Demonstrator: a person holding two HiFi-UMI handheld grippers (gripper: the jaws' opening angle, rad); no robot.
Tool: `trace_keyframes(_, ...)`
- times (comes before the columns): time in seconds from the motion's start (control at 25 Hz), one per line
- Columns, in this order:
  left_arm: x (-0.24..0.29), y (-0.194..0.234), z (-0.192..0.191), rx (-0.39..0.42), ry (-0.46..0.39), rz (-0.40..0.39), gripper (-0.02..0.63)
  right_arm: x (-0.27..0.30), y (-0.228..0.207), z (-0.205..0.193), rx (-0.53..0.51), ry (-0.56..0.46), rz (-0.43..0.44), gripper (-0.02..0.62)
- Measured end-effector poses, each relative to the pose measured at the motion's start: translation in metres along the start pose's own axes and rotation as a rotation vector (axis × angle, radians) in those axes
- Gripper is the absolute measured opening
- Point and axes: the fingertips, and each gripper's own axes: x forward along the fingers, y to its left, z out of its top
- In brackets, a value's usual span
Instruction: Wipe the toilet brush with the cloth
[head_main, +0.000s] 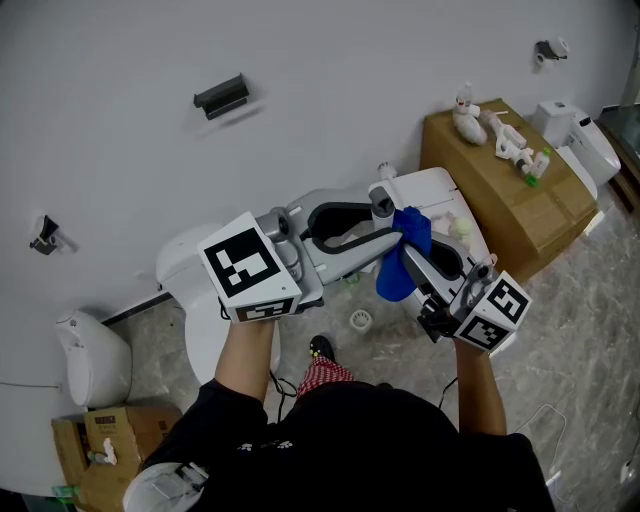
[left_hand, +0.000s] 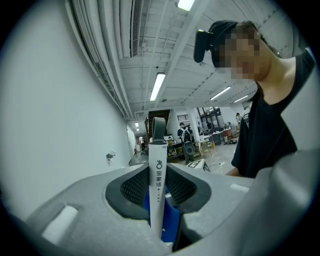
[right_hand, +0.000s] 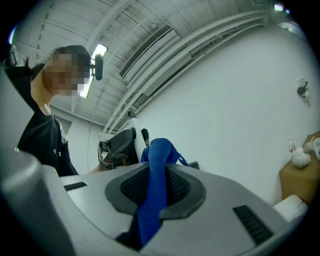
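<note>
The left gripper has its jaws closed on the white handle of the toilet brush. The handle stands crosswise between the pads, its long axis upright and its grey hanging loop at the top end. The right gripper pinches a bunched blue cloth, which rises out of its jaws and also hangs below them. In the head view the two grippers meet tip to tip above a white toilet, with the cloth against the handle just past the left gripper's tips. A cardboard box at the right carries small white items on its top, and an open carton at the lower left holds a white object
</note>
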Motion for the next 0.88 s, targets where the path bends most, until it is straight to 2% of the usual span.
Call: trace_keyframes(0.88,0.0,0.003,0.008,-0.002,-0.031,0.023,0.103,-0.001,-0.006,-0.016,0.015,0.032,-0.007,0.063)
